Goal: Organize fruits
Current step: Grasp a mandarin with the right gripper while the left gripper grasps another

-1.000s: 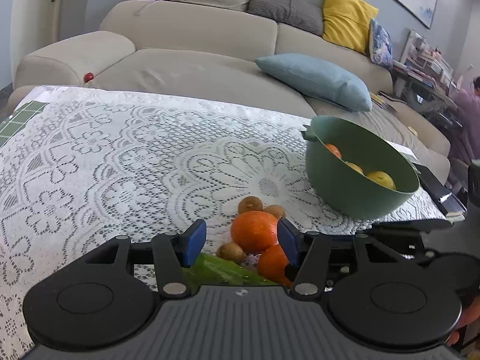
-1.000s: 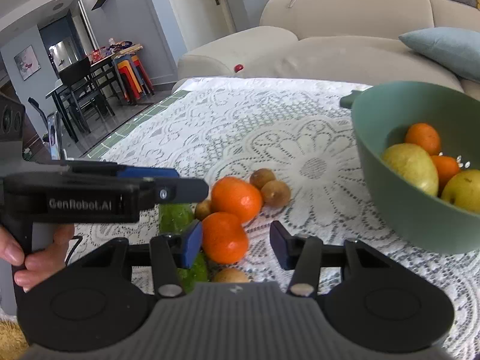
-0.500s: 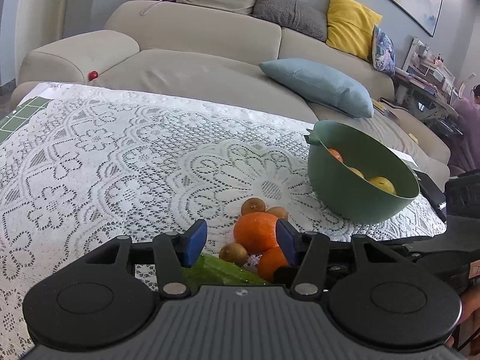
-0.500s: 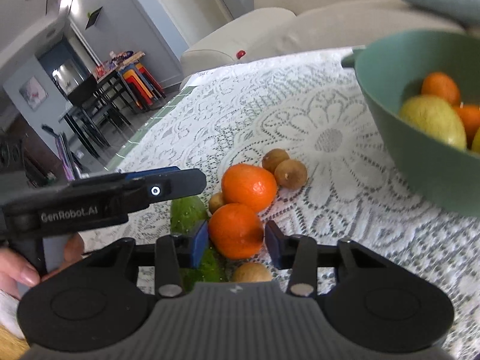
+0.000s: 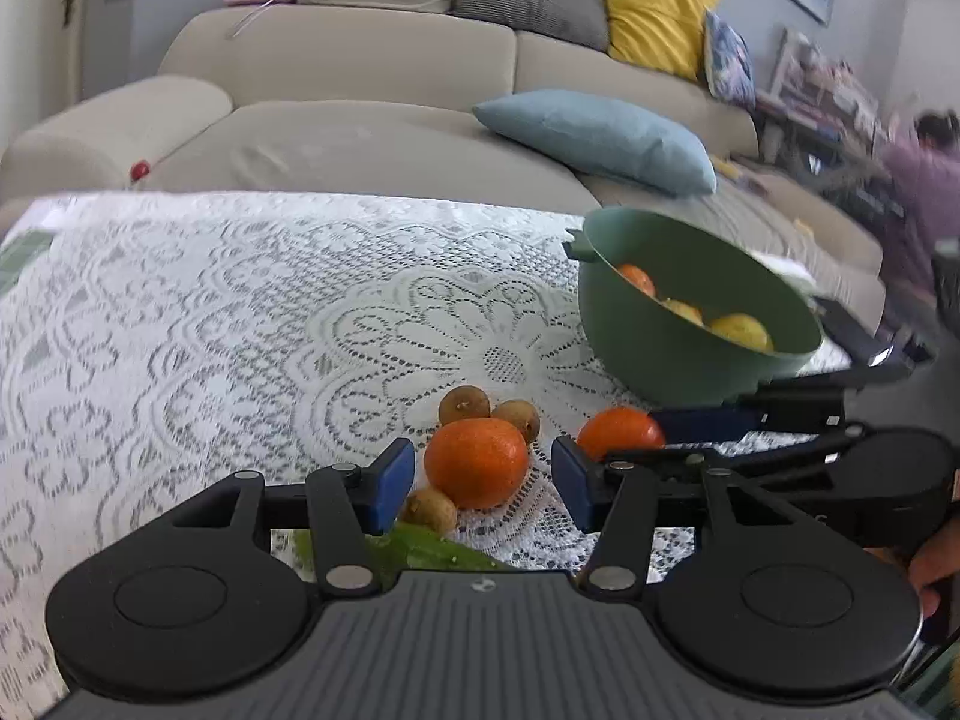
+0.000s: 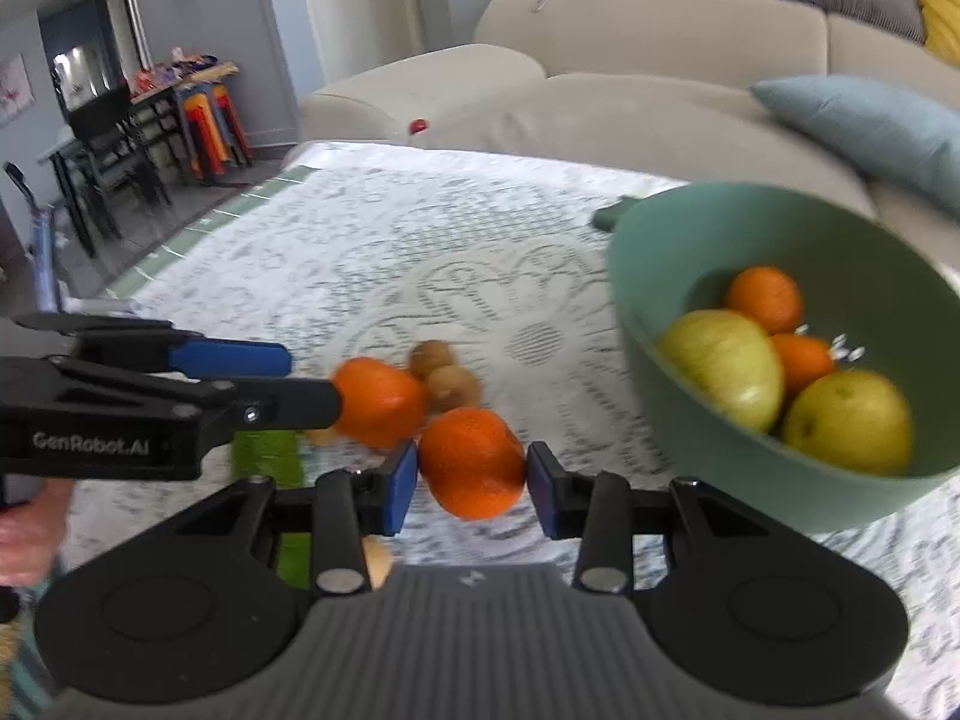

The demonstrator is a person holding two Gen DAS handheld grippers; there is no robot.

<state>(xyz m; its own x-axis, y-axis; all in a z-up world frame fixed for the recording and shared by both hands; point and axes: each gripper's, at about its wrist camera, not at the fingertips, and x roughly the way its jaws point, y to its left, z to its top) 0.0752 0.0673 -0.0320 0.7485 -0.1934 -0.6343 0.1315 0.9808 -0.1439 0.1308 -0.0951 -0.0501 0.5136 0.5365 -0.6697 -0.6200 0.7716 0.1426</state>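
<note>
Our right gripper (image 6: 471, 483) has its fingers clenched on a bright orange mandarin (image 6: 472, 462), glossy and slightly dimpled, held above the lace-covered worktop (image 6: 384, 240) just beside the green bowl (image 6: 744, 480) near the worktop's right edge. Our left gripper (image 5: 483, 483) stands released around another mandarin (image 5: 477, 462), pads clear of it. Small brown kiwis (image 5: 463, 405) lie touching it.

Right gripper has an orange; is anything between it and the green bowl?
Nothing visible blocks it. The right gripper is closed on the orange; only bare lace tablecloth lies between it and the green bowl. The bowl's near rim must be cleared.
</note>
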